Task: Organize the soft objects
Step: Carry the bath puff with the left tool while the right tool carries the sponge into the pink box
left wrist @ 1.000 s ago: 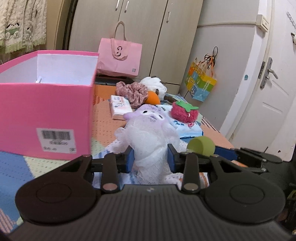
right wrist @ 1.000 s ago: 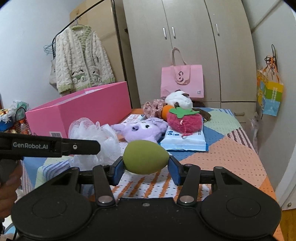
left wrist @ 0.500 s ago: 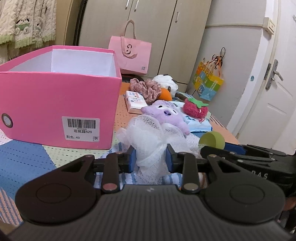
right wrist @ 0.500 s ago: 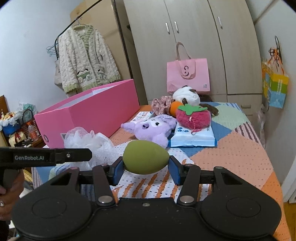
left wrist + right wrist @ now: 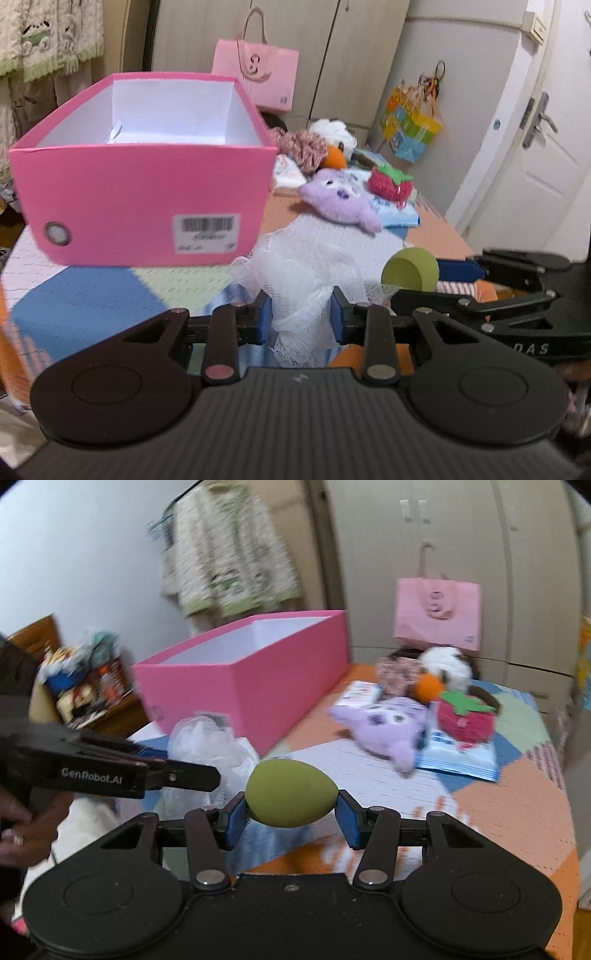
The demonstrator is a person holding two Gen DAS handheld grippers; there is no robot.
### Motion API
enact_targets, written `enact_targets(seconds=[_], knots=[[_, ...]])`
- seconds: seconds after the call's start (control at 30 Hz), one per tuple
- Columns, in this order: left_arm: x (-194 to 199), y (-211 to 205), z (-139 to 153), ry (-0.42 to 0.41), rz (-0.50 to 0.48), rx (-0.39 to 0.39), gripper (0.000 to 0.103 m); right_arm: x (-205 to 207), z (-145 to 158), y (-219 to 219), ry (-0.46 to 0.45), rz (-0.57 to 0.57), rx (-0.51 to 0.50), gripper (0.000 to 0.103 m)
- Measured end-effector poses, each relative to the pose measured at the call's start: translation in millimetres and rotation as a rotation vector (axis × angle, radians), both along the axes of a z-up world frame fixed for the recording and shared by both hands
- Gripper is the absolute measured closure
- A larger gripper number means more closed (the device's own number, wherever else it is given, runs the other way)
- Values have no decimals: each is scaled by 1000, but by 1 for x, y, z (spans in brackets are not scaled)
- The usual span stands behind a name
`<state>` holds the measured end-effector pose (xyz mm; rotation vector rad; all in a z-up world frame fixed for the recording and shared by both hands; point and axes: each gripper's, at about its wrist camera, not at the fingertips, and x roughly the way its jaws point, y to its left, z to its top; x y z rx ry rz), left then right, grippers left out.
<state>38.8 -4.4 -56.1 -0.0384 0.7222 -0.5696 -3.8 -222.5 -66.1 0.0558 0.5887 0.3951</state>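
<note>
The pink box (image 5: 144,192) on my patchwork table (image 5: 74,295) looks empty inside, so by my reckoning nothing is sorted yet: the purple plush (image 5: 388,727), strawberry plush (image 5: 465,720), white duck plush (image 5: 447,668) and pink scrunchie (image 5: 397,674) lie clustered right of it, and 2 soft things are in my tools. My left gripper (image 5: 299,317) pinches the white mesh pouf (image 5: 314,266) just before the box's near wall, tilted downward. My right gripper (image 5: 291,812) clamps the green egg sponge (image 5: 290,792) beside it, clear of the table.
</note>
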Motion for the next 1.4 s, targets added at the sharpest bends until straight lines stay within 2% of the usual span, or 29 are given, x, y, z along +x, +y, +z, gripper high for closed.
enact_targets(seconds=[0.17, 0.43, 0.57, 0.7, 0.9, 1.0, 1.1, 1.2, 1.3, 1.4], knots=[[-9, 33, 12, 61, -27, 13, 73, -3, 12, 30, 38, 104, -10, 47], [-12, 71, 32, 70, -51, 41, 73, 10, 31, 74, 91, 229, 14, 47], [-3, 79, 49, 37, -55, 49, 73, 20, 44, 86, 82, 267, 26, 47], [12, 83, 70, -29, -62, 59, 73, 34, 61, 91, 33, 276, 17, 47], [51, 78, 101, -104, -78, 42, 73, 71, 88, 94, -33, 268, -8, 46], [69, 72, 112, -163, -81, 50, 73, 87, 102, 97, -89, 254, -53, 46], [96, 67, 119, -176, -79, 46, 73, 110, 111, 93, -100, 237, -50, 46], [130, 63, 121, -157, -76, 49, 73, 144, 116, 88, -84, 239, -47, 46], [169, 58, 114, -134, -85, 74, 73, 184, 114, 88, -67, 269, -87, 46], [215, 51, 97, -47, -67, 82, 73, 221, 105, 95, -35, 286, -154, 46]])
